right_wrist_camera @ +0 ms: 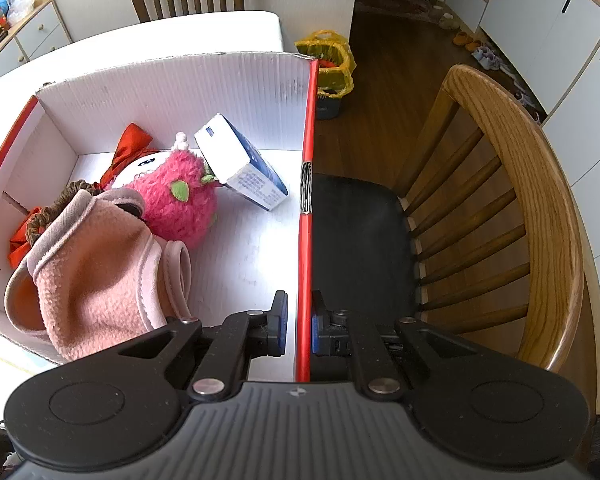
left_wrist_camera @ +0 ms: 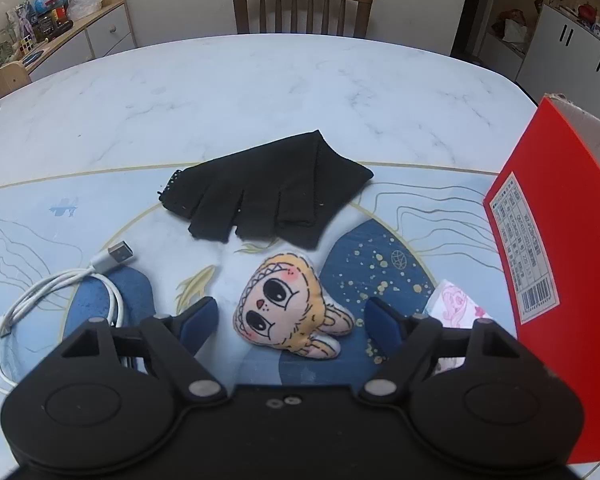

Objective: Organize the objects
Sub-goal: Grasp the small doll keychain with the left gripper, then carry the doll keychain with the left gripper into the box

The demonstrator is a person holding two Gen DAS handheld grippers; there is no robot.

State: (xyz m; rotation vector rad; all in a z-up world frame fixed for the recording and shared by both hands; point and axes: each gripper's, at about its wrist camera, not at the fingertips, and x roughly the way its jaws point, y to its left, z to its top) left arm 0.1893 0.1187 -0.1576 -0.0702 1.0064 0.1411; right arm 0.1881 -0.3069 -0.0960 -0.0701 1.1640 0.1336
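Between the wide-spread fingers of the left gripper [left_wrist_camera: 292, 320], near the desk's near edge: small plush doll [left_wrist_camera: 290, 310], lying slantwise; right gripper [right_wrist_camera: 298, 326] pinching the red box [right_wrist_camera: 305, 200] wall.

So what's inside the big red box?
Inside the red box you can see a pink fuzzy plush, a pink fleece cloth and a small blue-white carton. The cloth covers something red underneath; I can't tell what.

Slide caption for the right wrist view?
Right gripper clamps the red box wall; pink plush and fleece garment inside.
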